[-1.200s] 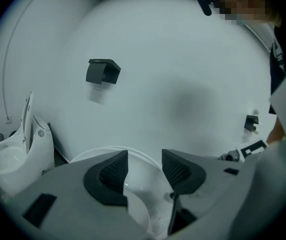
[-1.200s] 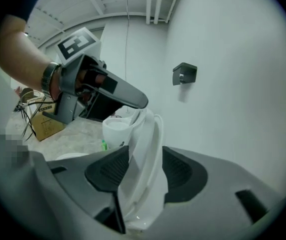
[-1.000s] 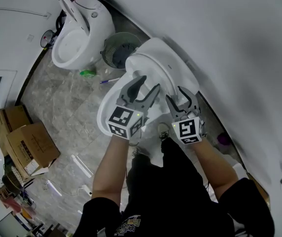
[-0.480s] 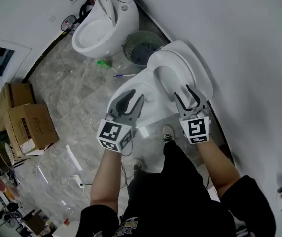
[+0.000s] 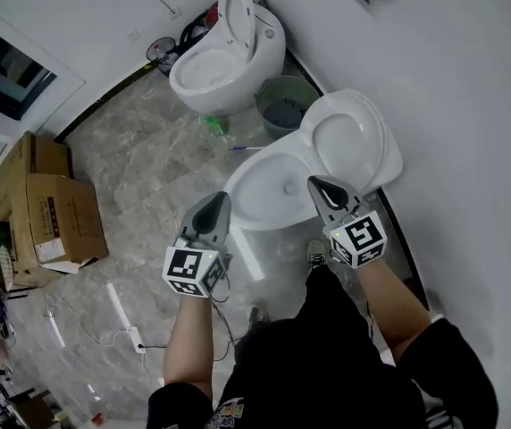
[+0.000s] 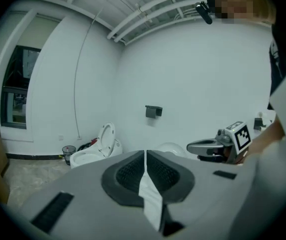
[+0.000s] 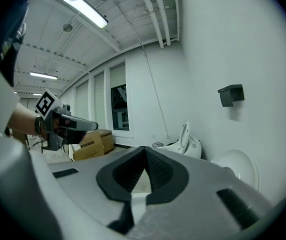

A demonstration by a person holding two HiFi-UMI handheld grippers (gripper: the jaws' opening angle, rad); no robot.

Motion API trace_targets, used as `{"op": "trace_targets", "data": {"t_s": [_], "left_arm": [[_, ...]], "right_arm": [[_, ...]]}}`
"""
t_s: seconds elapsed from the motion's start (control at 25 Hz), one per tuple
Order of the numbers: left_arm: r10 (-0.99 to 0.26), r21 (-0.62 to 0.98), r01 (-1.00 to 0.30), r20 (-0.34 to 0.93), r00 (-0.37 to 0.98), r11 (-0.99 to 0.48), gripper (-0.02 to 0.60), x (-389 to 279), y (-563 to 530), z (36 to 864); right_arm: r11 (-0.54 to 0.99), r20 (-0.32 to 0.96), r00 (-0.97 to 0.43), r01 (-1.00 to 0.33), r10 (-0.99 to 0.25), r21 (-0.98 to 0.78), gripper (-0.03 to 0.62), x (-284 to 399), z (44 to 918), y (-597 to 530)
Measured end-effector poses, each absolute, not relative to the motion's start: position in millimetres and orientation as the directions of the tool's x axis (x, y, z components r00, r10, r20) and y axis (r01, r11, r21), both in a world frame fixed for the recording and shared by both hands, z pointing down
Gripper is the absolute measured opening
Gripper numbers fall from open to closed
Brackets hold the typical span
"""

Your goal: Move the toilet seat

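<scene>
Glossy, smooth toilet seat (image 5: 349, 141); polished stone floor (image 5: 139, 168).

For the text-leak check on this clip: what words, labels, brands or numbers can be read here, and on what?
No text reads clearly.
Cardboard box: side label print, too small to read.
Black shirt: print at hem, cut off and blurred.
Marker cubes: black-and-white square patterns, no letters.

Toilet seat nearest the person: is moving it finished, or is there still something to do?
Looks done: the toilet seat stands raised toward the wall, leaving the bowl open. In hand: nothing. The left gripper and right gripper have just closed their jaws with nothing between them, and neither holds the seat. Left: apparently nothing, unless the seat should go back down.
</scene>
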State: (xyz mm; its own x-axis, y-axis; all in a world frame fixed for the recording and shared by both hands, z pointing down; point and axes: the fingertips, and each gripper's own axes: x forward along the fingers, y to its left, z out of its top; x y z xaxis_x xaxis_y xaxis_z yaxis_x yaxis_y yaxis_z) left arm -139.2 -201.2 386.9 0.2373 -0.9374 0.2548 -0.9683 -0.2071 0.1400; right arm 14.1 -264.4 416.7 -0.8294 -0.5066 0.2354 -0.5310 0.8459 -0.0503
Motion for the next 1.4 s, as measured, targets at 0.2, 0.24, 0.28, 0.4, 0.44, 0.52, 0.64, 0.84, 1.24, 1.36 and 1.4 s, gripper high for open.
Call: {"op": "trace_targets", "data": {"t_s": [0.2, 0.24, 0.28, 0.4, 0.44, 0.52, 0.64, 0.84, 1.24, 1.36, 1.4], "left_arm": [[-0.951, 0.089, -0.977, 0.228, 0.211, -0.195, 0.014, -198.3, -99.2, 362.6], [-0.950, 0.082, -0.977, 0.227, 0.213, -0.199, 0.014, -207.4, -83.0, 360.0], [-0.950, 0.075, -0.976, 0.224, 0.217, -0.205, 0.014, -215.7, -68.8, 357.8], [-0.945, 0.081, -0.970, 0.220, 0.241, -0.229, 0.014, -230.7, -30.8, 351.3], [-0.943, 0.087, -0.967, 0.220, 0.252, -0.238, 0.014, -232.0, -20.2, 348.8], [-0.936, 0.097, -0.959, 0.214, 0.280, -0.265, 0.014, -228.3, -2.8, 345.1], [-0.922, 0.109, -0.945, 0.211, 0.326, -0.309, 0.014, -209.5, 14.6, 343.4], [-0.899, 0.120, -0.924, 0.215, 0.381, -0.363, 0.014, -156.4, 31.7, 342.1], [-0.881, 0.185, -0.913, 0.250, 0.401, -0.362, 0.014, -45.5, 87.3, 348.2], [-0.874, 0.200, -0.910, 0.266, 0.407, -0.363, 0.014, -11.9, 110.1, 353.9], [-0.873, 0.201, -0.910, 0.268, 0.408, -0.363, 0.014, -3.4, 116.1, 354.5]], "right_arm": [[0.829, 0.195, -0.818, -0.557, -0.541, -0.037, -0.001, -25.1, 375.7, -173.3], [0.820, 0.187, -0.811, -0.570, -0.554, -0.044, -0.002, -29.6, 369.6, -158.5], [0.810, 0.179, -0.804, -0.584, -0.567, -0.053, -0.002, -33.0, 364.0, -144.6], [0.787, 0.170, -0.783, -0.614, -0.599, -0.057, -0.002, -37.8, 350.0, -104.2], [0.781, 0.171, -0.776, -0.623, -0.608, -0.052, -0.001, -37.4, 345.8, -92.0], [0.768, 0.174, -0.761, -0.639, -0.624, -0.044, 0.000, -32.7, 337.8, -69.9], [0.745, 0.183, -0.737, -0.666, -0.650, -0.033, 0.000, -13.8, 328.8, -44.0], [0.703, 0.196, -0.694, -0.711, -0.692, -0.037, 0.000, 39.0, 324.7, -19.2], [0.716, 0.216, -0.713, -0.694, -0.667, -0.079, 0.000, 134.4, 337.9, 41.6], [0.729, 0.225, -0.726, -0.679, -0.650, -0.088, 0.000, 158.9, 348.4, 63.1], [0.732, 0.226, -0.729, -0.676, -0.646, -0.086, 0.000, 164.7, 350.4, 68.5]]}}
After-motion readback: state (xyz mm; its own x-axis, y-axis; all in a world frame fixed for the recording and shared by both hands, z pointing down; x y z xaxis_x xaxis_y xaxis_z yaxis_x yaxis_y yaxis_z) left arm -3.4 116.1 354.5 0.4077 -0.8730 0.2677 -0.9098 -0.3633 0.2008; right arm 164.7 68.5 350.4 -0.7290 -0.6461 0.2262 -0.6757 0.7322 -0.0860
